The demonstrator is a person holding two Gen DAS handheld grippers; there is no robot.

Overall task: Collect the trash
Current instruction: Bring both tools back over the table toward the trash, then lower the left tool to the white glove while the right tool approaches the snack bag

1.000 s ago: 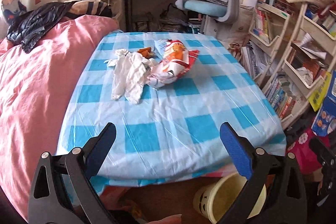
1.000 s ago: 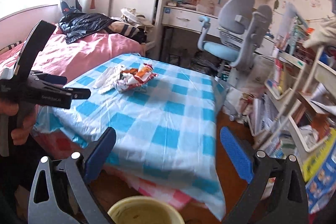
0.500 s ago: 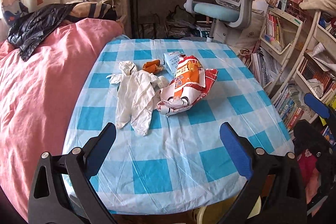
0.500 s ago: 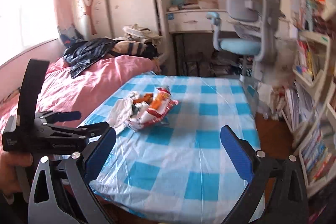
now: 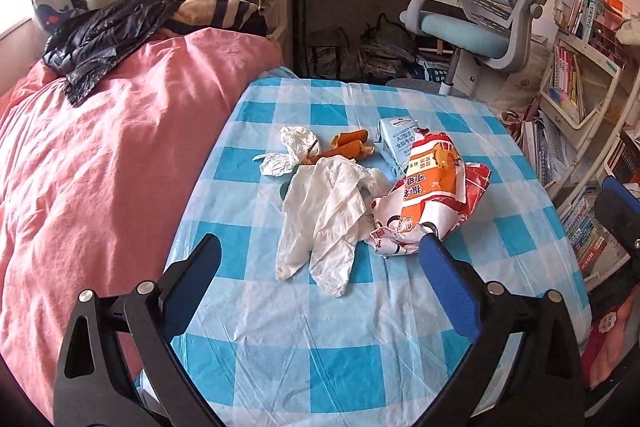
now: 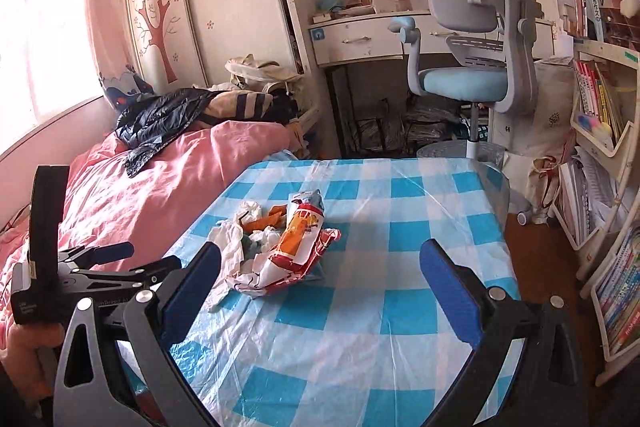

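A pile of trash lies on the blue-and-white checked table [image 5: 328, 367]: a red-orange snack bag [image 5: 430, 193], white crumpled gloves [image 5: 324, 215], a crumpled tissue [image 5: 294, 149], orange peel [image 5: 350, 145] and a small blue-white milk carton [image 5: 396, 143]. My left gripper [image 5: 320, 267] is open and empty, just short of the gloves and the bag. My right gripper [image 6: 320, 271] is open and empty, above the table to the right of the pile. The snack bag [image 6: 298, 247] and the table [image 6: 360, 347] also show in the right wrist view.
A bed with a pink quilt [image 5: 100, 167] borders the table's left side, a dark jacket [image 5: 104, 39] on it. A grey-blue desk chair [image 5: 480, 11] and a desk stand behind the table. Bookshelves [image 5: 580, 95] line the right side.
Both grippers have risen and moved forward over the table toward the trash pile. The yellow bucket below the table edge has dropped out of view. Both stay open.
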